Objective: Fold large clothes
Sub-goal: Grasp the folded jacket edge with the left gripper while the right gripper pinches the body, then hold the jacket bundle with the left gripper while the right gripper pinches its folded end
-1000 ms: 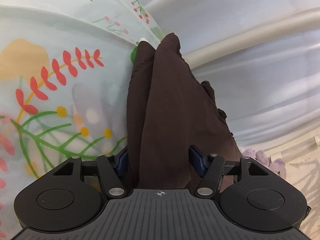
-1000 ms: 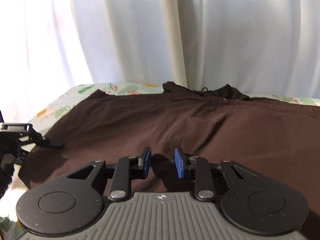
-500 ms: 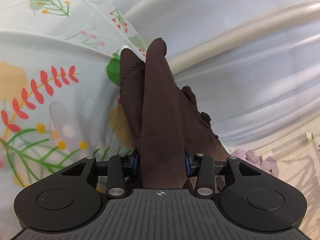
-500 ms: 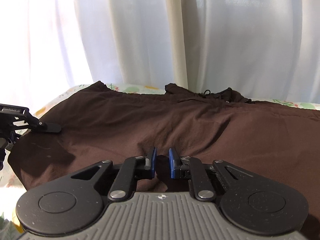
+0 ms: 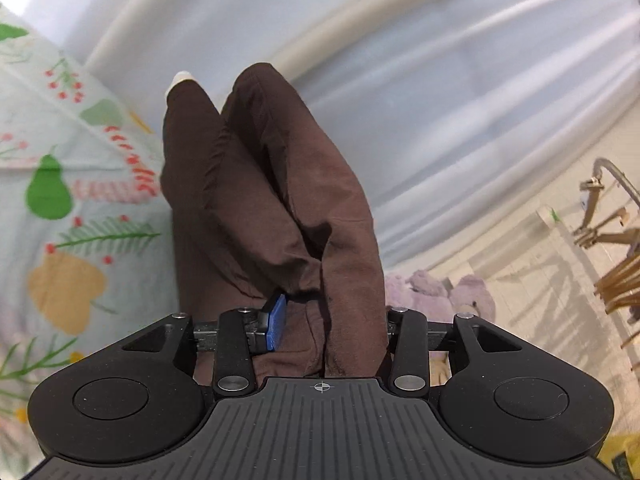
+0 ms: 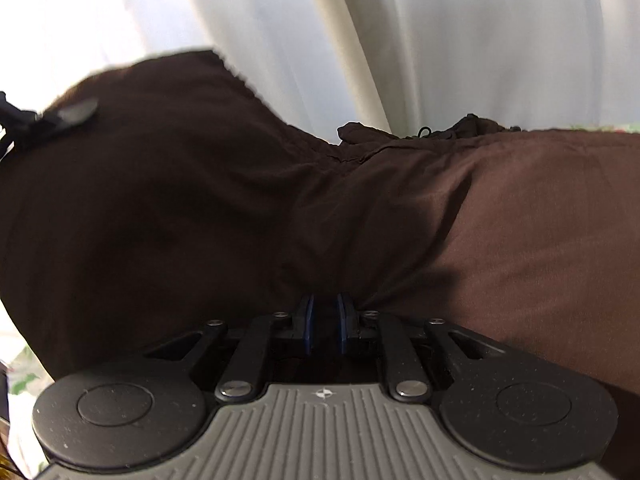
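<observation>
surface: bed, floral sheet (image 5: pixel 60 240) | on it: brown garment (image 6: pixel 500 220), spread ahead and right of the right jaws | sheet: left of the left jaws, past the garment's far edge (image 6: pixel 600 128)

The left tool (image 5: pixel 324 320) is black, ribbed, with blue pads (image 5: pixel 277 322) and silver screws.

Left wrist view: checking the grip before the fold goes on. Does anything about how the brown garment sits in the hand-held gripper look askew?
Yes. The brown garment sits bunched and off-centre in the left hand-held gripper: one blue pad shows bare beside the cloth, while the other finger is buried under a thick fold. The right hand-held gripper pinches the garment squarely.
</observation>
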{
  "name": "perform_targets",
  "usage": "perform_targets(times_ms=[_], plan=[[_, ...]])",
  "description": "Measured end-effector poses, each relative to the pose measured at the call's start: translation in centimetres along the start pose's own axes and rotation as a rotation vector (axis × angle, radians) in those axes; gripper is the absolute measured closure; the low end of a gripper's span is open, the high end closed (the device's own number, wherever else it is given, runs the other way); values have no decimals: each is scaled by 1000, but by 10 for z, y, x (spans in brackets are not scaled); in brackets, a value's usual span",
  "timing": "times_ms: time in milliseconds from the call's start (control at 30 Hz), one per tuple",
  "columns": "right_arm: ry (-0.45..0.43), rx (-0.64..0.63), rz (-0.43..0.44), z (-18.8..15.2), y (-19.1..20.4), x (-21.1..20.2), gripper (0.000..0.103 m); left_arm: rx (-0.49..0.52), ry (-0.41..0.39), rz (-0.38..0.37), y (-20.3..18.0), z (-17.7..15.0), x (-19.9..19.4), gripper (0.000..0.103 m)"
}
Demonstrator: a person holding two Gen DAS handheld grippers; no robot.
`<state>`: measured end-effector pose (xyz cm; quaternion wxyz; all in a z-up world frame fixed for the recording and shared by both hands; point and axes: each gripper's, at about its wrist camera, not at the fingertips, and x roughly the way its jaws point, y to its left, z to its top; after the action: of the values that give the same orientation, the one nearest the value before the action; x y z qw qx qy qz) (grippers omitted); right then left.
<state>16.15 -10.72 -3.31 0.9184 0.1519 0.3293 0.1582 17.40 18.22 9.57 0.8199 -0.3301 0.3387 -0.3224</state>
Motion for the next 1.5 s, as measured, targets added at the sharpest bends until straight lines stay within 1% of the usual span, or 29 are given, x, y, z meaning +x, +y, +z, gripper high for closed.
perform_targets(times_ms=[100, 133, 167, 233, 300, 367, 433, 467, 500, 533, 567, 600, 667, 733, 800, 867, 900, 967, 1000, 1067, 1133, 1200, 1267, 1367, 1433, 1500], plan=[[-12, 111, 93, -2, -22, -3, 96, 91, 76, -40, -28, -6, 41, 56], [-13, 151, 120, -5, -29, -5, 102, 112, 110, -50, -36, -10, 57, 54], [-13, 189, 150, -6, -37, -7, 103, 123, 138, -58, -40, -14, 71, 51], [-16, 263, 206, -8, -51, -14, 103, 154, 190, -59, -49, -25, 101, 49], [-33, 323, 226, -11, -65, -30, 103, 168, 212, -53, -52, -34, 117, 44], [-73, 346, 200, -14, -80, -55, 102, 147, 226, -58, -50, -40, 129, 41], [-108, 352, 125, -14, -96, -80, 99, 173, 236, -39, -50, -45, 138, 38], [-126, 371, 115, -11, -104, -91, 99, 188, 240, -40, -51, -49, 141, 34], [-140, 389, 90, -7, -110, -100, 98, 199, 245, -38, -52, -53, 143, 34], [-154, 399, 70, 0, -115, -108, 92, 210, 246, -30, -53, -57, 145, 33], [-169, 410, 72, 8, -120, -113, 81, 223, 245, -24, -55, -60, 148, 31], [-174, 425, 85, 18, -123, -115, 75, 235, 246, -19, -57, -62, 149, 30], [-141, 455, 148, 36, -126, -109, 50, 266, 244, -7, -60, -66, 148, 28], [-95, 458, 212, 52, -125, -96, 42, 298, 244, 4, -61, -70, 148, 27], [-42, 419, 217, 65, -117, -81, 42, 312, 243, 12, -63, -72, 148, 26], [19, 331, 165, 78, -104, -61, 42, 321, 239, 18, -64, -73, 148, 25], [38, 295, 138, 80, -97, -55, 44, 323, 237, 19, -64, -73, 148, 25], [71, 259, 98, 82, -91, -46, 55, 324, 232, 22, -64, -74, 148, 24], [80, 255, 84, 83, -91, -43, 57, 321, 231, 24, -63, -75, 147, 24], [95, 227, 45, 81, -89, -44, 65, 311, 231, 24, -61, -75, 147, 24], [100, 186, 9, 77, -84, -40, 67, 304, 236, 30, -63, -76, 151, 23], [95, 147, -8, 74, -81, -37, 67, 303, 245, 42, -65, -76, 153, 22], [79, 117, -6, 69, -80, -36, 69, 298, 254, 52, -66, -74, 151, 22], [65, 101, 6, 64, -80, -42, 69, 285, 264, 71, -68, -69, 143, 20], [55, 76, 1, 57, -78, -42, 69, 291, 254, 84, -70, -65, 131, 17], [46, 63, -5, 54, -74, -44, 69, 305, 212, 99, -72, -59, 114, 13]])
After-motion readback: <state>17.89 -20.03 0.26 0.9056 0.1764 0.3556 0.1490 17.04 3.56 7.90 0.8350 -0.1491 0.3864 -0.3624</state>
